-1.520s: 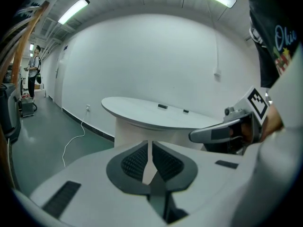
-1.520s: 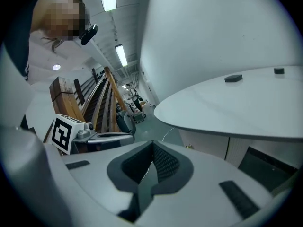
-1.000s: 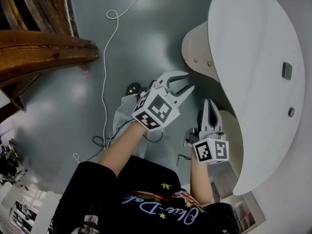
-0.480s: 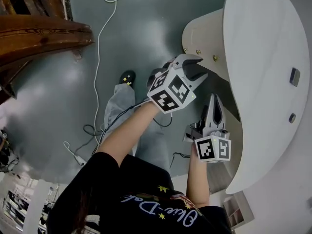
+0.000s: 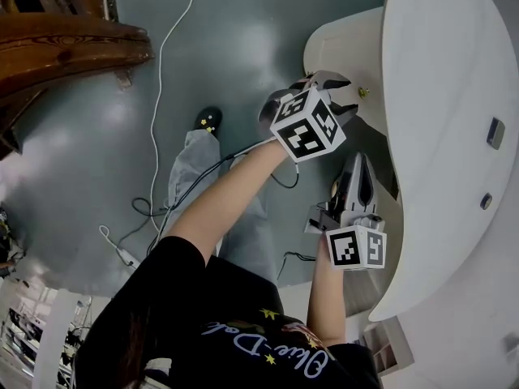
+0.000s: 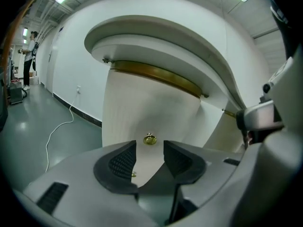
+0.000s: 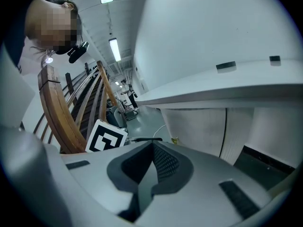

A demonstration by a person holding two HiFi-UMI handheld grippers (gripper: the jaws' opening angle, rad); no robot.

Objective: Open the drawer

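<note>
The cream curved drawer front (image 6: pixel 156 103) sits under a white rounded tabletop (image 5: pixel 446 120) and carries a small brass knob (image 6: pixel 150 138), also visible from above as the brass knob (image 5: pixel 362 92). My left gripper (image 5: pixel 344 94) is close in front of that knob. Its jaws have just been opening and my left gripper (image 6: pixel 149 151) is open, with the knob seen in the gap just beyond the tips and nothing pressed by the pads. A second, lower knob (image 6: pixel 134 174) peeks past the left pad. My right gripper (image 5: pixel 359 164) hangs shut and empty beside the cabinet; the right gripper (image 7: pixel 154 148) shows its pads together.
A dark wooden railing (image 5: pixel 73 51) fills the upper left. A white cable (image 5: pixel 160 87) and black cables (image 5: pixel 150 213) lie on the grey floor beside the person's leg and shoe (image 5: pixel 209 120). A distant person (image 6: pixel 29 56) stands down the hall.
The left gripper has moved up and to the right in the head view, close to the drawer front, and its jaws have spread wider. The right gripper has stayed in place.
</note>
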